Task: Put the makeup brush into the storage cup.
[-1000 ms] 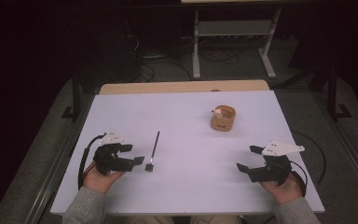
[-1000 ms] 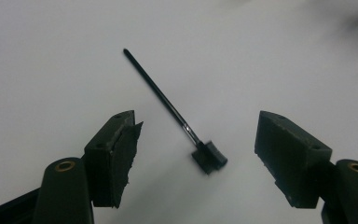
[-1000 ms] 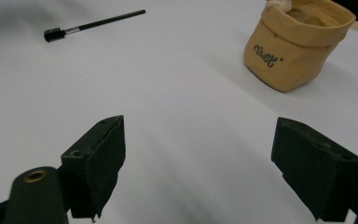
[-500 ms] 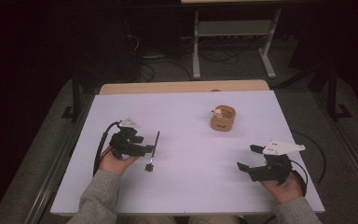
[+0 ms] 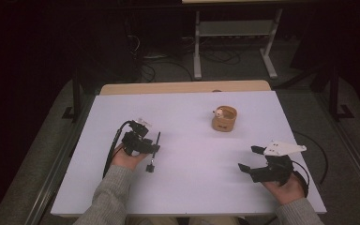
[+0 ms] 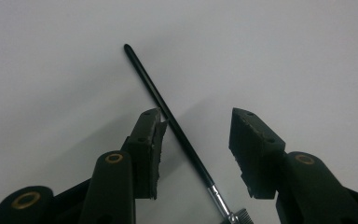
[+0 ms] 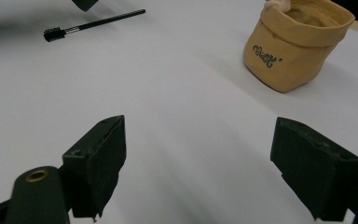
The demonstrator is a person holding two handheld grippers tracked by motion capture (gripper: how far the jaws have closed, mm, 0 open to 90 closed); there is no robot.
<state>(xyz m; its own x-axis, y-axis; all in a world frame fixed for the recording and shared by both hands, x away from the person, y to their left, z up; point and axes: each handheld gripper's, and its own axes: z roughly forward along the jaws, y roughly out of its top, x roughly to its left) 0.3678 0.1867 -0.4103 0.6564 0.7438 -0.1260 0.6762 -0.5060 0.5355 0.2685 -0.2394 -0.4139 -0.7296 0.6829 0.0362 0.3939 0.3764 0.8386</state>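
Two grippers: one in each hand, both low over the white table point(image 5: 187, 187)
Left gripper point(image 5: 151, 149): near-left part of the table, jaws down on either side of the brush
Left jaws: half apart and just been closing; the handle lies between them, close against one pad, the other pad well clear, so no grasp yet
Left gripper view: left gripper point(image 6: 198, 140) straddles the handle, which runs slantwise from its rounded far tip down to the metal collar at the bottom edge
Brush point(image 5: 153, 150): thin black handle, silver collar, small dark bristle head; lies flat on the table, left of centre, bristle end nearer the person
Brush from the right gripper view: brush point(image 7: 93, 24) lies far off at top left
Right gripper point(image 5: 252, 159): near-right part of the table, jaws spread wide, released, nothing between them
Right gripper view: right gripper point(image 7: 198, 163) over bare white surface
Pouch point(image 5: 224, 118): small tan bag with rolled rim, upright, right of centre and far from the person, well apart from the brush; something pale at its rim
Pouch detail: pouch point(image 7: 294, 42) bears dark script on its side
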